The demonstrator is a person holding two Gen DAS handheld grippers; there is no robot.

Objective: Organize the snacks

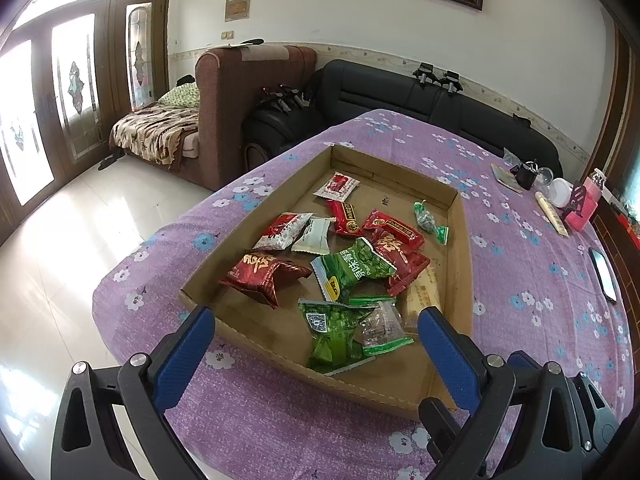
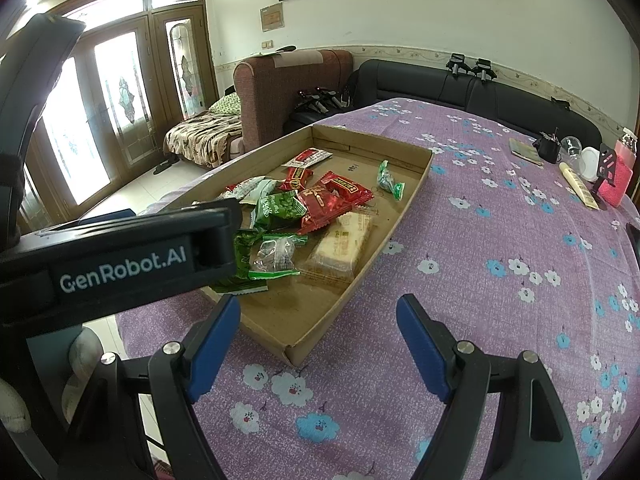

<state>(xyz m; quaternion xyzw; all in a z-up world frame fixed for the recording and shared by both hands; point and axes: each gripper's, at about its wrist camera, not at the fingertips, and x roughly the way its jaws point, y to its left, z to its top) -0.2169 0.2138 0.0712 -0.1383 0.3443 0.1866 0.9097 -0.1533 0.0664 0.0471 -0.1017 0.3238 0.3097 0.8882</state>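
your left claw (image 1: 316, 320) is spread wide with nothing between its blue pads, poised over the near end of the cardboard tray (image 1: 460, 216) on the purple flowered table (image 1: 520, 248). your right claw (image 2: 318, 322) is spread too, empty, above the cloth just beside the tray's near corner. the snacks lie loose in the tray: from its middle, a green pea packet (image 1: 352, 272) sits about centre, a red foil packet (image 1: 264, 274) at 9 o'clock, a crumpled green packet (image 1: 332, 336) and a clear sachet (image 1: 380, 326) at 6 o'clock, red wrappers (image 1: 396, 230) at 1 o'clock, a small green candy (image 1: 428, 222) at 2 o'clock. a pale wafer bar (image 2: 340, 246) lies along the right wall. a phone (image 1: 604, 274) rests at the table's right edge.
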